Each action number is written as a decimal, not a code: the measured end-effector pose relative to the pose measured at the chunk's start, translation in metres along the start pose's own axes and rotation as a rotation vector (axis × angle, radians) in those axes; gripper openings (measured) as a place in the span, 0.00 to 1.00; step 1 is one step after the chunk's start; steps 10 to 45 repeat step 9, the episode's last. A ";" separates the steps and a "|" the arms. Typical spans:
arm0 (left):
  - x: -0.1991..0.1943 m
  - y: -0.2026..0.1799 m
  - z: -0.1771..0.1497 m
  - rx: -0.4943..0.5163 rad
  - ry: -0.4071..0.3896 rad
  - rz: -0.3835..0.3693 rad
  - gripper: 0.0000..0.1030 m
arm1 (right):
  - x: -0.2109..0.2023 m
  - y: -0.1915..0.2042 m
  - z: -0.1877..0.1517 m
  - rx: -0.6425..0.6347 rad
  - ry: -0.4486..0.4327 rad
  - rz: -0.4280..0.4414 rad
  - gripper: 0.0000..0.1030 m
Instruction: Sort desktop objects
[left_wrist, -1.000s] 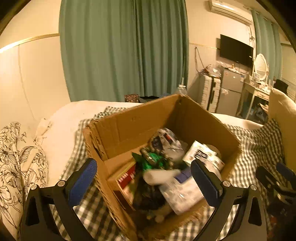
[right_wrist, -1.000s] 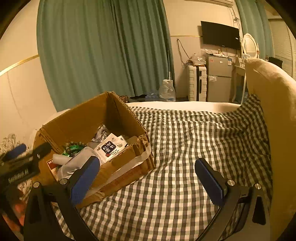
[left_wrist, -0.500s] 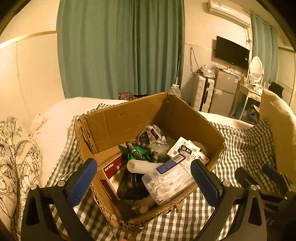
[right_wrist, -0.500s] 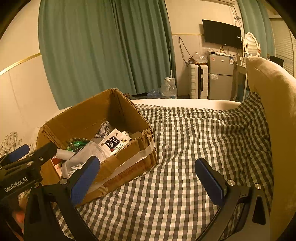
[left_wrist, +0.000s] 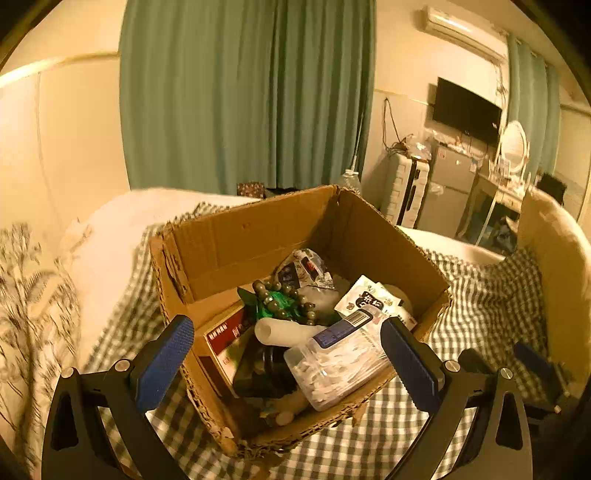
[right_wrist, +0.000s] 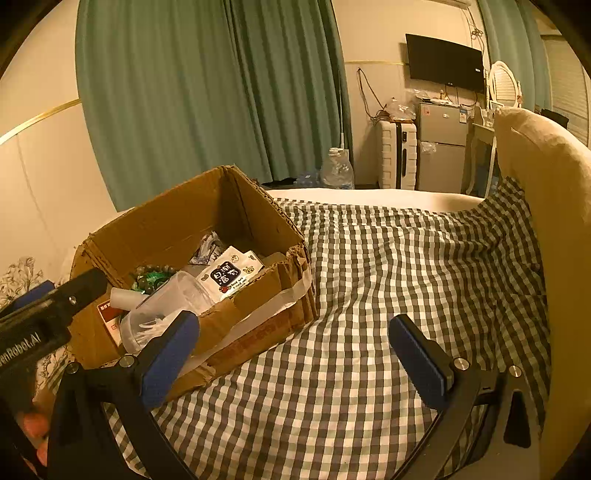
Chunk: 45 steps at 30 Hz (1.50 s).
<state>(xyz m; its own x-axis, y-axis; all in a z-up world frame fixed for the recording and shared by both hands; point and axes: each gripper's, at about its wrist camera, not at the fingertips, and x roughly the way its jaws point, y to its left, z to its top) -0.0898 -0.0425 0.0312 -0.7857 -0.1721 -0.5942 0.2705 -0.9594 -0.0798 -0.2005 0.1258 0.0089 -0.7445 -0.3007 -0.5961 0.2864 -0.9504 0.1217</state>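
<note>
currently both tongs, left tongs (left_wrist: 284, 349) and right tongs (right_wrist: 293, 352), gape apart, holding nothing. objects sit heaped inside cardboard box (left_wrist: 258, 229) on bed (right_wrist: 369, 295). fits sorting finished or box awaiting unpacking; undecidable.

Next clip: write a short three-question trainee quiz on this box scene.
1. True or false: the left hand-held gripper holds the clear tub.
2. Multiple choice: the cardboard box rests on A) a bare wooden desk, B) a checked cloth, C) the floor.
3. Fill in: the right hand-held gripper hovers over the cloth with jaws ____.

Key: 1 false, its jaws are open and empty in front of the box; 2 B; 3 open.
</note>
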 end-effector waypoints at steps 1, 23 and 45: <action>0.002 0.003 0.000 -0.021 0.013 0.008 1.00 | 0.001 -0.001 0.000 0.003 0.002 -0.002 1.00; 0.009 0.004 -0.006 0.003 0.034 0.062 1.00 | 0.003 -0.001 -0.003 0.006 0.011 -0.007 1.00; 0.009 0.004 -0.006 0.003 0.034 0.062 1.00 | 0.003 -0.001 -0.003 0.006 0.011 -0.007 1.00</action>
